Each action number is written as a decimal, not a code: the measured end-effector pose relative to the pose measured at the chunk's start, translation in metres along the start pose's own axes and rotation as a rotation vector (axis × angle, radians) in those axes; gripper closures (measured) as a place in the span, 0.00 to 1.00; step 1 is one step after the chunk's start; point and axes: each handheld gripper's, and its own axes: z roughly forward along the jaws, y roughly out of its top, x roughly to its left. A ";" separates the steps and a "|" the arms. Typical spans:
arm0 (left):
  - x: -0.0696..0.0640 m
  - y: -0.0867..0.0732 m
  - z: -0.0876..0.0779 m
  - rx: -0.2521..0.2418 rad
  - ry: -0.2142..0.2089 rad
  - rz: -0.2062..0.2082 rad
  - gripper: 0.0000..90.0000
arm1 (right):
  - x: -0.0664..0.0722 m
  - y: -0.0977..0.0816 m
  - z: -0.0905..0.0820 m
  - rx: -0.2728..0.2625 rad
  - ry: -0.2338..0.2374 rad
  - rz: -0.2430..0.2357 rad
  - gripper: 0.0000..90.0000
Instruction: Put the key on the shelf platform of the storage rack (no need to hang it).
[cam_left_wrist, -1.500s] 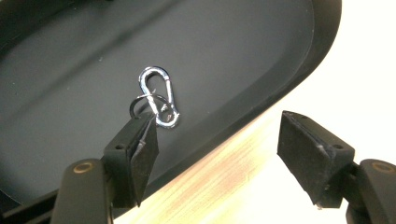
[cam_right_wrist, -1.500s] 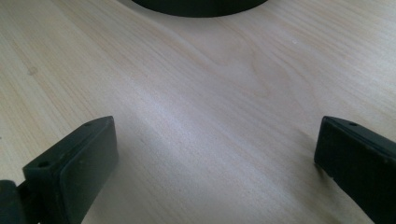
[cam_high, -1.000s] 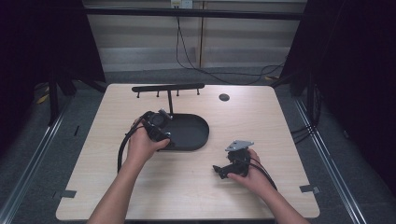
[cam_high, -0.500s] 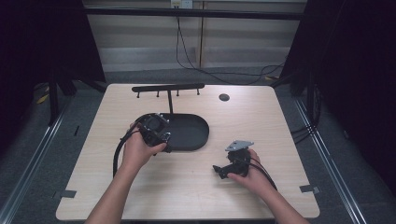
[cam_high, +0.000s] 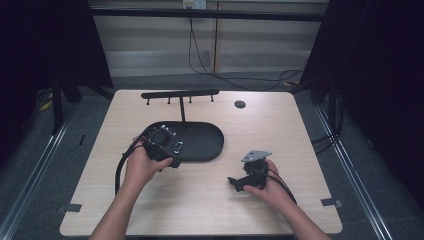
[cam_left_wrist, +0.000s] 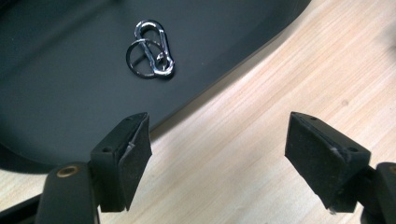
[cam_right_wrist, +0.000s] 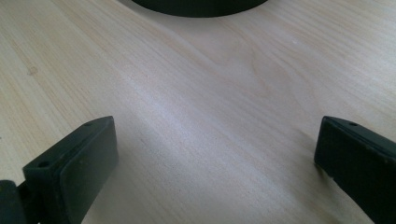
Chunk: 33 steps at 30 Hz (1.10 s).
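Observation:
A silver carabiner with a key ring (cam_left_wrist: 152, 49) lies flat on the black oval tray (cam_left_wrist: 56, 84), near its front left part (cam_high: 176, 147). My left gripper (cam_left_wrist: 219, 126) is open, its jaws spread over the tray's near edge and the wood, a short way short of the carabiner. In the high view a hand holds the left gripper (cam_high: 169, 156) at the tray's (cam_high: 210, 145) front left rim. My right gripper (cam_high: 235, 184) rests low over bare wood at the front right, pointing left. In its own view the right gripper (cam_right_wrist: 217, 126) is open with nothing between the jaws.
A black rack with several small hooks (cam_high: 180, 93) rises on a post from the back of the tray. A dark round hole (cam_high: 240, 104) sits in the tabletop at the back right. The tray's rim (cam_right_wrist: 196, 5) lies ahead of the right gripper.
The left hand and gripper have drawn back from over the tray toward its near left edge, and the carabiner now shows uncovered on the tray. The right gripper has stayed put.

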 end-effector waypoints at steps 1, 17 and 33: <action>0.000 -0.001 0.000 0.001 0.000 -0.001 0.25 | 0.000 0.000 0.000 0.000 0.000 0.000 0.00; 0.003 -0.025 0.001 0.010 0.005 -0.011 0.26 | 0.000 0.000 0.000 0.001 -0.001 0.002 0.00; 0.009 -0.050 0.007 0.026 0.030 -0.008 0.27 | 0.000 0.000 0.000 0.000 -0.002 0.002 0.00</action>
